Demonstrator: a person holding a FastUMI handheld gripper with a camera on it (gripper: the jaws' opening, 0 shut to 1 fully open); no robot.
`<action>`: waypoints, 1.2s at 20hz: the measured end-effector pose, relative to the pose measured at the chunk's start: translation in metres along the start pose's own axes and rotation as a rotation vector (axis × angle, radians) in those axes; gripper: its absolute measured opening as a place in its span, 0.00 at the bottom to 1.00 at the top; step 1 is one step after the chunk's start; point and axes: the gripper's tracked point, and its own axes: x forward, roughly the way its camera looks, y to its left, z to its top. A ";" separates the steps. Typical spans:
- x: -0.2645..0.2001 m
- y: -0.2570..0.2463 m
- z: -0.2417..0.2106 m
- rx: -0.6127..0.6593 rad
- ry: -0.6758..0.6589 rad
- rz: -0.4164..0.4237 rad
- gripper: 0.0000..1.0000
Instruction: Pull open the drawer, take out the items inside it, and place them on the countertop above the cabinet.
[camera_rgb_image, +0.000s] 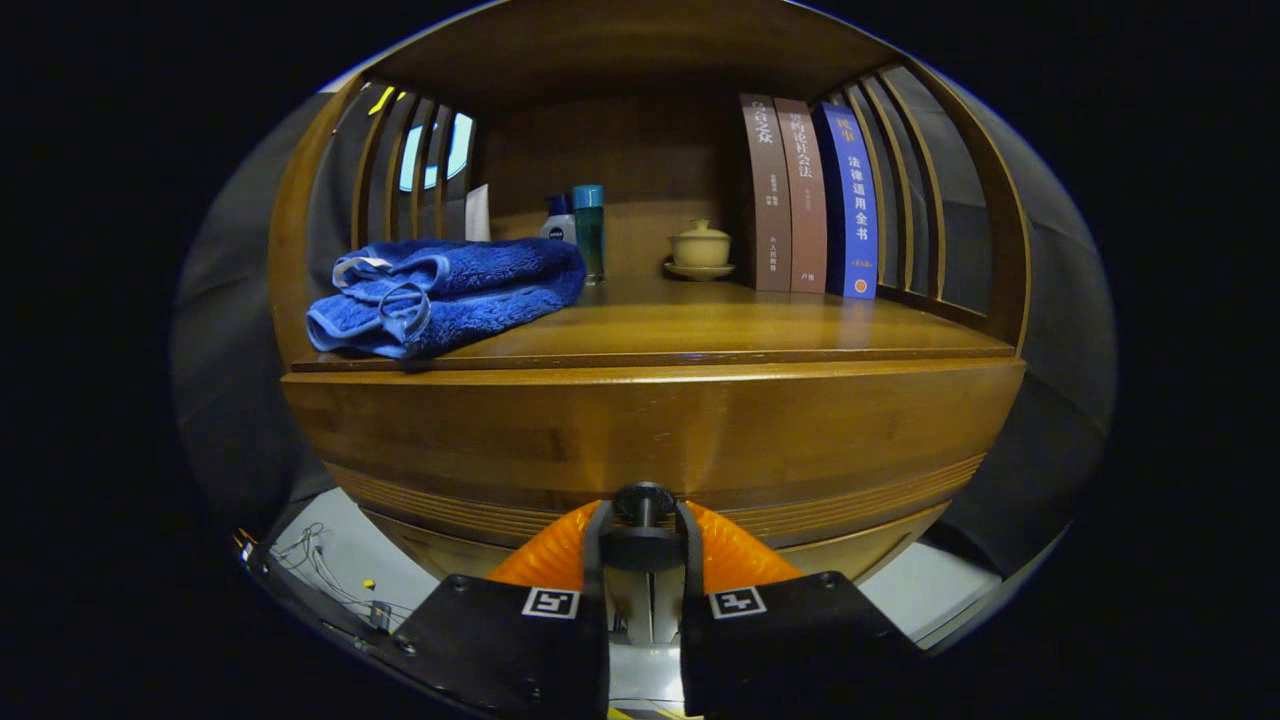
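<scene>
Gripper (643, 520) clamps drawer knob (643, 500); towel (445, 295) on wooden countertop (720, 325).

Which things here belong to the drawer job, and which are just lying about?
Job: claw, its fingers closed on the drawer knob; drawer front; countertop.

Lying about: folded blue towel, two bottles, lidded teacup on a saucer, three upright books.

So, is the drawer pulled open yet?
No, the drawer front sits flush with the cabinet, and the gripper is closed around its dark knob.
</scene>
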 end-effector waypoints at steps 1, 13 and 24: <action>-0.001 0.001 -0.001 0.011 0.012 0.000 0.32; -0.064 0.001 -0.024 -0.030 0.056 -0.001 0.32; -0.156 -0.001 -0.059 -0.011 0.113 0.003 0.32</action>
